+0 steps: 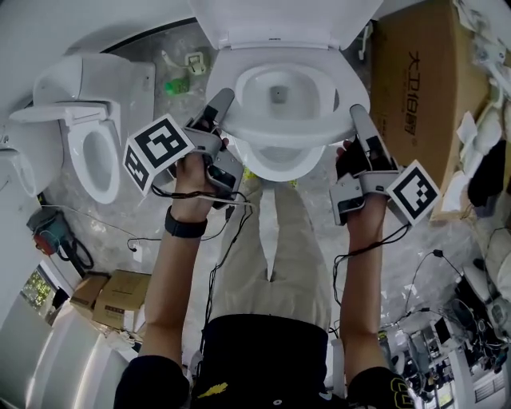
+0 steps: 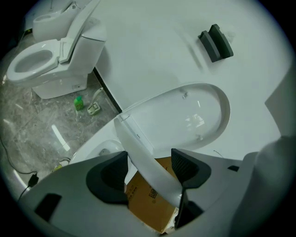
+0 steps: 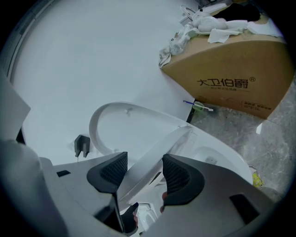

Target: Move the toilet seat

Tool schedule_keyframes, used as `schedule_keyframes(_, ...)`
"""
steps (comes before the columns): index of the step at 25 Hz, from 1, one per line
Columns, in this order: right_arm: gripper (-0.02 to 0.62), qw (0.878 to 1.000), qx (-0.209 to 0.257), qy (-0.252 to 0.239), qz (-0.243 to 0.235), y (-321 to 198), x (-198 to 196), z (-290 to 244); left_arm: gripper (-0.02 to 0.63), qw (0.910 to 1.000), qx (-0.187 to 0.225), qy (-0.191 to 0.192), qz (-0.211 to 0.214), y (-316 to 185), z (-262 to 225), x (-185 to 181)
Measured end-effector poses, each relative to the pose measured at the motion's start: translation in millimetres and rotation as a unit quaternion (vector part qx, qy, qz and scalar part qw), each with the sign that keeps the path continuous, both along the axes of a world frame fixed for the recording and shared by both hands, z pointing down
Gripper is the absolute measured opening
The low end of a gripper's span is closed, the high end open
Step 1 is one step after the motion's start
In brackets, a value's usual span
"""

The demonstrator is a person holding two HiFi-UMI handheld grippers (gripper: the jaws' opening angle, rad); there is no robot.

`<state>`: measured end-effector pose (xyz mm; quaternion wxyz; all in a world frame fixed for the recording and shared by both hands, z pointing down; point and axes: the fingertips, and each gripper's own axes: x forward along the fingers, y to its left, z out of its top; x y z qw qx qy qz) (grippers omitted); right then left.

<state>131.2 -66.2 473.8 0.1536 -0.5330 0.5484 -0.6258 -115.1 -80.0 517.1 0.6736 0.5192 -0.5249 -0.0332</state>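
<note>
At the far left a second toilet [image 1: 88, 136] stands well apart from the work. The left gripper [image 2: 149, 166] pinches the left side of the toilet seat [image 1: 275, 137], whose rim fills the gap between its jaws. The seat hangs tilted with its front lifted clear of the bowl [image 1: 275, 166] (the lid [image 1: 279, 20] already stands upright behind it). The right gripper [image 3: 141, 173] clamps the seat's right side in the same way, the rim running slantwise between its jaws, and a cardboard box [image 1: 423, 88] stands near it on the right.
</note>
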Motion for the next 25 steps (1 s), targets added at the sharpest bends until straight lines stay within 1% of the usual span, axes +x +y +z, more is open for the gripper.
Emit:
schedule_keyframes(3,0.265,1.000,0.013,-0.010,0.006,-18,2,-2,0.305,0.9997,0.008,0.010,-0.020,-16,-2,1)
schedule_keyframes(6,0.272,0.999,0.034,-0.040,-0.003,-33,-3,-7,0.310,0.9991,0.016,0.017,-0.036,-28,-9,-3)
schedule_keyframes(9,0.270,0.997,0.052,-0.058,-0.011,-40,-5,-11,0.324,0.9985,0.022,0.028,-0.043,-31,-13,-5)
schedule_keyframes(13,0.268,0.995,0.069,-0.072,-0.001,-45,-5,-14,0.330,0.9970,0.029,0.043,-0.057,-34,-15,-5)
schedule_keyframes(19,0.277,0.994,0.080,-0.076,-0.001,-49,-9,-22,0.336,0.9940,0.037,0.064,-0.081,-36,-21,-10)
schedule_keyframes(22,0.281,0.994,0.078,-0.080,-0.004,-49,-9,-19,0.339,0.9929,0.038,0.071,-0.088,-37,-17,-10)
schedule_keyframes(25,0.284,0.994,0.077,-0.082,-0.003,-60,-7,-19,0.345,0.9914,0.041,0.085,-0.090,-48,-17,-7)
